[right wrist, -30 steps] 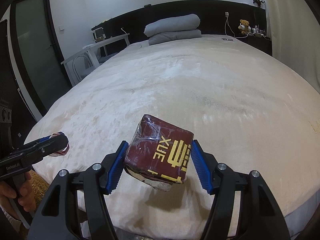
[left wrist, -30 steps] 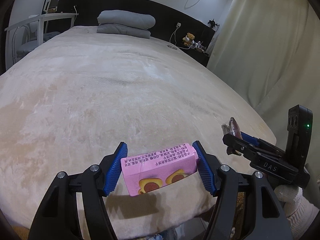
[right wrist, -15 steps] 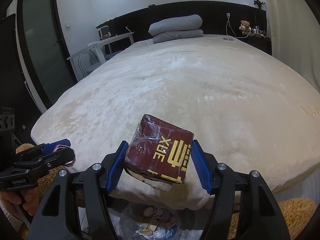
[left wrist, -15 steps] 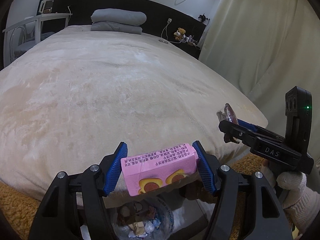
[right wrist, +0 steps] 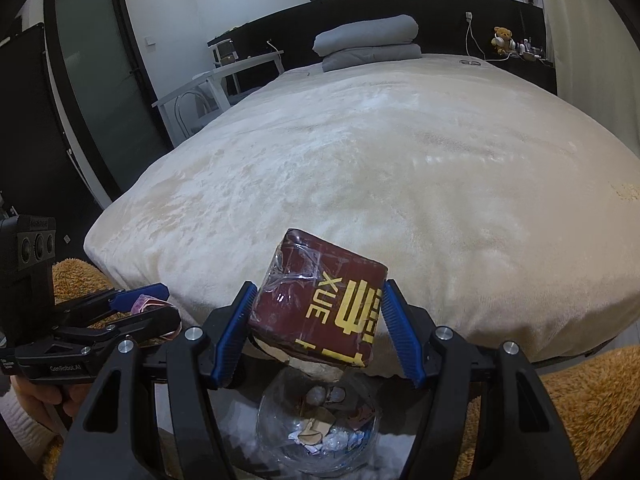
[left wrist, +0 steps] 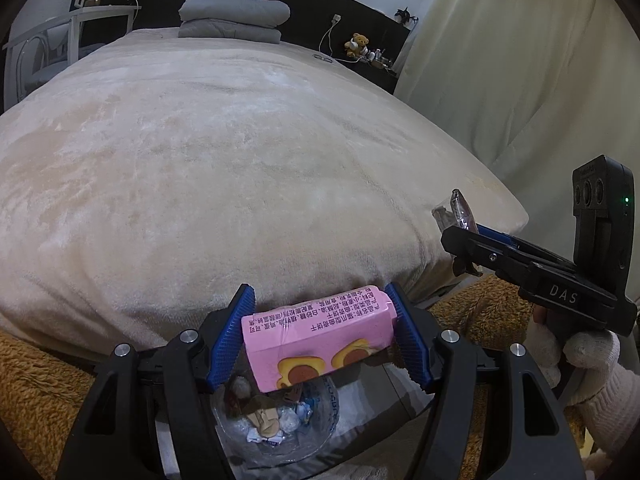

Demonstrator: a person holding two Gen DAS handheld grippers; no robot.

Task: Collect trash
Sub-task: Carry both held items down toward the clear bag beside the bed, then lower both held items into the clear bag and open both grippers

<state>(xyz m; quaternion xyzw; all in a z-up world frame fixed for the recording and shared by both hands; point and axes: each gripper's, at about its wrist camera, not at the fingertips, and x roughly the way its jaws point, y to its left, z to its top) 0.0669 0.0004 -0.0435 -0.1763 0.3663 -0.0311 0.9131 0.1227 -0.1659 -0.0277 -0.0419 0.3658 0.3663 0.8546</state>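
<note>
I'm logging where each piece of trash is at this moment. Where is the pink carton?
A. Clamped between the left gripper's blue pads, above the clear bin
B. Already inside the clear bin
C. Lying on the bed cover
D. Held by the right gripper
A: the pink carton sits squeezed in the left gripper, with the clear bin of scraps just below it.

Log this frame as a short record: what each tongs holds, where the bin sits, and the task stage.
left tongs: shut on pink box
right tongs: shut on maroon box
bin: clear, on the floor at the foot of the bed, below both boxes, already holding scraps
stage: both boxes held above the bin, not yet dropped
</note>
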